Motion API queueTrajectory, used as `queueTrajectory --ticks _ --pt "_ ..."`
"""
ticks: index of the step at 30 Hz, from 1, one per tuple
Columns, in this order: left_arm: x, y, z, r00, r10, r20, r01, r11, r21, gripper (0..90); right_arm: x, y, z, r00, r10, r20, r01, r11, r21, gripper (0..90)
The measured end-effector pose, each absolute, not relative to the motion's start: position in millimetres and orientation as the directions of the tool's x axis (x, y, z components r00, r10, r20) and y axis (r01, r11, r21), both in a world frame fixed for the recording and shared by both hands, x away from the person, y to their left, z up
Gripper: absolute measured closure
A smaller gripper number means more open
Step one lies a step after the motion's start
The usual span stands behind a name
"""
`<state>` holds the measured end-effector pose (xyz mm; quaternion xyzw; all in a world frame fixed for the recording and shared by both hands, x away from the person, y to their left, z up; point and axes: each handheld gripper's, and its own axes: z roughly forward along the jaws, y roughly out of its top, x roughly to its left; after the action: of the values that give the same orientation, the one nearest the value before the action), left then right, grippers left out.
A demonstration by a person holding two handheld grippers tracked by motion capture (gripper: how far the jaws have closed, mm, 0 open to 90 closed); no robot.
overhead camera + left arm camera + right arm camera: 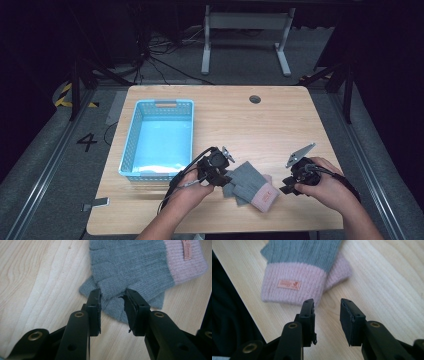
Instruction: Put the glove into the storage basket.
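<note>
Basket: we note a light blue perforated basket (159,140) on the left part of the wooden table (280,125), well apart from the gloves, its floor bare.
Left hand: we see the person's left hand (192,187) come in from the bottom edge, holding the left gripper (226,179) just right of the basket's near corner.
Left gripper: in the left gripper view its jaws stand apart, one on each side of the tip of the grey finger end of the gloves (130,267); the pads (96,307) sit at the fabric edge with a clear gap between them, so we record it as released, nothing clamped.
Gloves: we find a pair of grey knitted gloves with pink cuffs (250,186) lying flat, one over the other, near the front edge of the table, between the two grippers. A small pink label (289,285) sits on the upper cuff.
Right gripper: the right gripper (286,186) sits just right of the pink cuffs (294,287). In the right gripper view its jaws are spread over bare wood, close to the cuff edge but not touching it: released, holding nothing.
Right hand: the right hand (325,185) grips its tool near the front right of the table.
Table hole: a round cable hole (255,99) lies near the far edge.
</note>
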<state>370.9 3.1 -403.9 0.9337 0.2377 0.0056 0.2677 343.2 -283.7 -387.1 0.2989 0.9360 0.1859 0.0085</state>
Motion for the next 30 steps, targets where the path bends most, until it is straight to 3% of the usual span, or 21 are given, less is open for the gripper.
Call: queueTrajectory --ticks 17,30 --pt "383.2 -11.6 -430.2 0.885 0.445 -0.137 0.461 -0.792 0.401 63.8 339.8 -283.6 -395.8 -0.830 0.549 0.098 0.550 0.778 0.304 63.5" --pt "388.0 -14.4 -432.2 0.884 0.441 -0.159 0.467 -0.798 0.382 65.8 339.2 -277.2 -403.9 -0.846 0.523 0.103 0.529 0.801 0.282 62.3"
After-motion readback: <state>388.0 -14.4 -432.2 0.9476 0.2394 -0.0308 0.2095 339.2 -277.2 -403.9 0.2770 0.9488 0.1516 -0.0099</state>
